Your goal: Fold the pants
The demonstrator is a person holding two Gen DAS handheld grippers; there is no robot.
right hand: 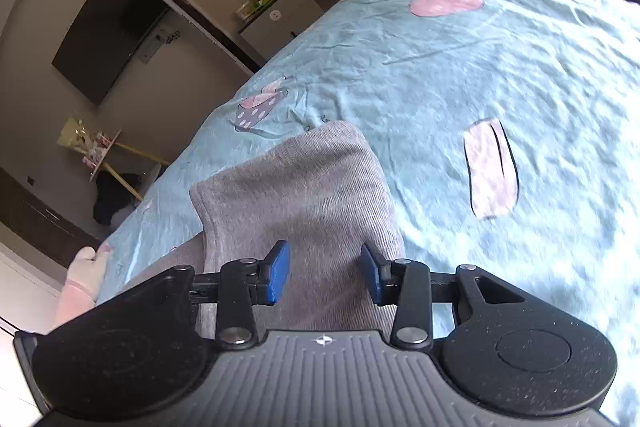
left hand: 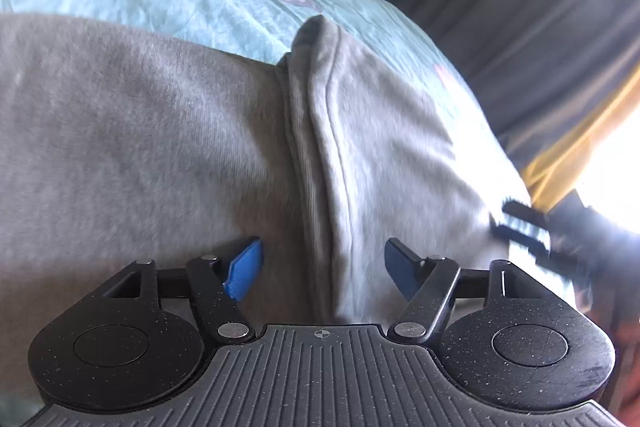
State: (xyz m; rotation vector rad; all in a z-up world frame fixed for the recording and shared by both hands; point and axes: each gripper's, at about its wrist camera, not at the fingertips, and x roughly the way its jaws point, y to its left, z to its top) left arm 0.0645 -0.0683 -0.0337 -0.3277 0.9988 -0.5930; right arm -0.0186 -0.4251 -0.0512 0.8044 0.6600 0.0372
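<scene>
Left wrist, grey pants (left hand: 160, 147), ribbed cuff (left hand: 308, 155) folded over

Light: bright daylight, from right edge of left wrist view
Glare: window area (left hand: 612, 163) blown white
Blur: motion smear on grey pants (left hand: 160, 147); background soft
Distortion: strong fisheye bending at edges

Grey pants (left hand: 160, 147) on teal-sheeted bed (right hand: 500, 67).

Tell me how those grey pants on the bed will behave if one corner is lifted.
The grey pants are soft knit lying in folds, so they will probably droop and trail rather than hold shape. The ribbed band looks thicker, likely an easier hold. On the wrinkled sheet they will probably drag, not slide.
</scene>
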